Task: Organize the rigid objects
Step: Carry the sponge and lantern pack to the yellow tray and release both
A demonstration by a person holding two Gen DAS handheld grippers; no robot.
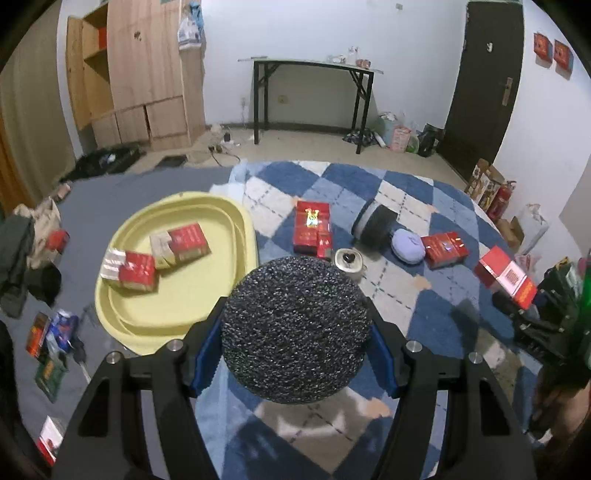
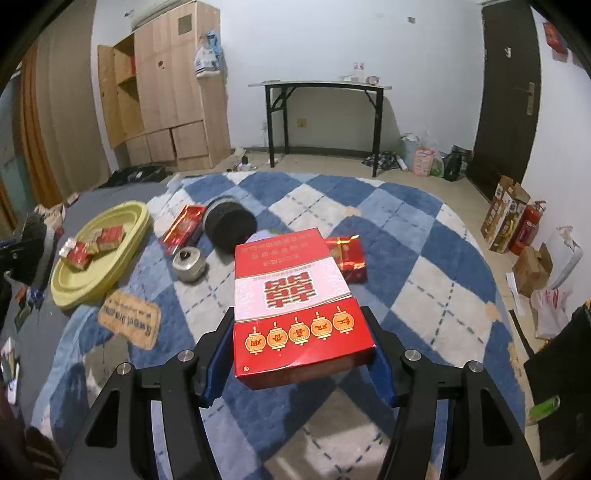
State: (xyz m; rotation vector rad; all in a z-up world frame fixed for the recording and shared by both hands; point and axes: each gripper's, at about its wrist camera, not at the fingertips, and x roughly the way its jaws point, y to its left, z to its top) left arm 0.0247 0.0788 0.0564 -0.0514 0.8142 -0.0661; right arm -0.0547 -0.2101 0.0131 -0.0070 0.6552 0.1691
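Left wrist view: left gripper [image 1: 295,341] clamps a gritty, stiff puck [image 1: 295,332] near the tray [image 1: 177,314]. Right gripper [image 2: 301,347] pinches a box's [image 2: 295,306] near end above the rug [image 2: 424,258]; light, crushable card, so squeeze gently.

Even, cool indoor light seen in both views; source not shown. White back wall [image 1: 314,33] rendered bright, dark corners vignetted. Strong fisheye bending noted at edges: tall light-wood cabinet [image 1: 144,70] and dark door [image 2: 506,96] bowed. Glare spot on glossy red foil-wrapped box [image 1: 312,230]. Soft shadows on blue-and-white diamond-patterned rug [image 2: 424,258]. Left margin clutter smeared, out of focus.
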